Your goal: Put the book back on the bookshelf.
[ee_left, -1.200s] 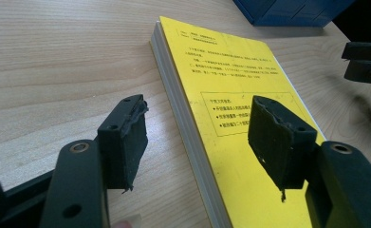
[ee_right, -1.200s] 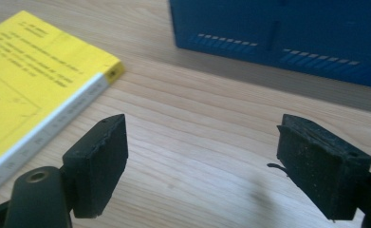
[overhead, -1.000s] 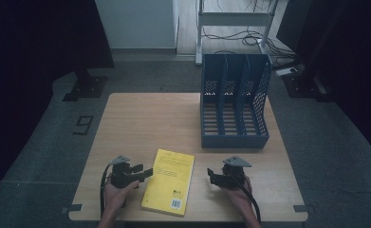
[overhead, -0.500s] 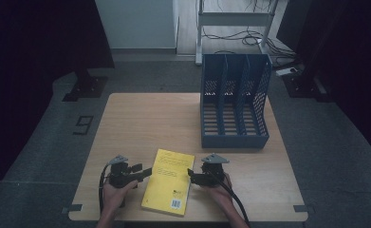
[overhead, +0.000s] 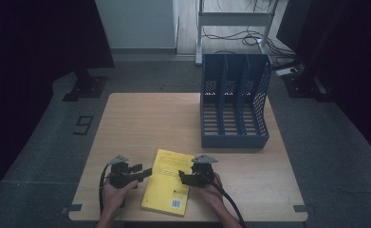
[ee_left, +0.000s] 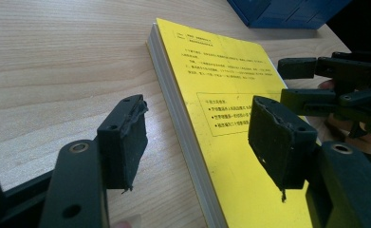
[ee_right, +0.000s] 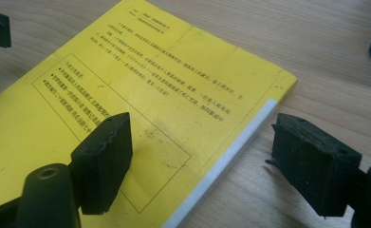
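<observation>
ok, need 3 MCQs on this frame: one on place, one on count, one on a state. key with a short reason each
1. Where does the yellow book lie?
A. inside the blue file rack
B. flat on the table's near edge, between the two grippers
C. on the floor left of the table

2. How many slots does the blue file rack have?
A. two
B. three
C. five

3. How do the right gripper jaws stand?
A. clamped on the book's cover
B. shut on nothing
C. open, astride the book's edge, not pressing it

Key:
1 B: the high view shows it flat on the wooden table, with the left gripper at its other side.
2 B: two dividers split the rack into three.
3 C: the right gripper view shows one jaw over the cover, one beside the page edge, gaps at both.
</observation>
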Tool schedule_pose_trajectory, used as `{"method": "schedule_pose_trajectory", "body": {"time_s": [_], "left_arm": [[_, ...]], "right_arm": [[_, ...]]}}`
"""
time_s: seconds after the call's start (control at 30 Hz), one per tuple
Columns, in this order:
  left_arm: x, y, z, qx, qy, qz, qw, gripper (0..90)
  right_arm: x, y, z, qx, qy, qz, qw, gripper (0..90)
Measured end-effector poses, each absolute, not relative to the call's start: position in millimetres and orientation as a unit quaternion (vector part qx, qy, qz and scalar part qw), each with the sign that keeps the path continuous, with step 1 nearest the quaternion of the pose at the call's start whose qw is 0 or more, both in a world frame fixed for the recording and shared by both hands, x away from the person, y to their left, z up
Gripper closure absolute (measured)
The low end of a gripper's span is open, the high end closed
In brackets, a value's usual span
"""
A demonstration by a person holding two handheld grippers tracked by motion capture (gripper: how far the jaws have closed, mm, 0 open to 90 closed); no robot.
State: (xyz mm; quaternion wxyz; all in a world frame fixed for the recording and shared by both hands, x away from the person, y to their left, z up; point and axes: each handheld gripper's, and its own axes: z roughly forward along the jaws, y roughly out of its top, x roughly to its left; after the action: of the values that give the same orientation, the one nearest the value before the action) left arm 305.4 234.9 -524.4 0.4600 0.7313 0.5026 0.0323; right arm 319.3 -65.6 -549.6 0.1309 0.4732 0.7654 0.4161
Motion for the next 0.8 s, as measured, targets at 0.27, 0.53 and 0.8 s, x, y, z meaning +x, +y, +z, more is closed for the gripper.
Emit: {"method": "schedule_pose_trajectory", "body": {"time_s": [0.27,0.53,0.8], "left_arm": [[305.1,232.0,-524.4,0.735,0.499,0.031,0.458,37.6],[304.6,225.4,-525.5,0.741,0.494,0.030,0.454,37.6],[305.9,214.2,-532.0,0.753,0.489,0.020,0.440,37.2]], "right_arm": [[317.7,-65.1,-551.7,0.479,0.759,0.426,0.118,24.3],[317.1,-65.6,-553.0,0.475,0.758,0.431,0.120,24.1],[316.8,-65.7,-553.4,0.474,0.758,0.432,0.120,24.2]]}}
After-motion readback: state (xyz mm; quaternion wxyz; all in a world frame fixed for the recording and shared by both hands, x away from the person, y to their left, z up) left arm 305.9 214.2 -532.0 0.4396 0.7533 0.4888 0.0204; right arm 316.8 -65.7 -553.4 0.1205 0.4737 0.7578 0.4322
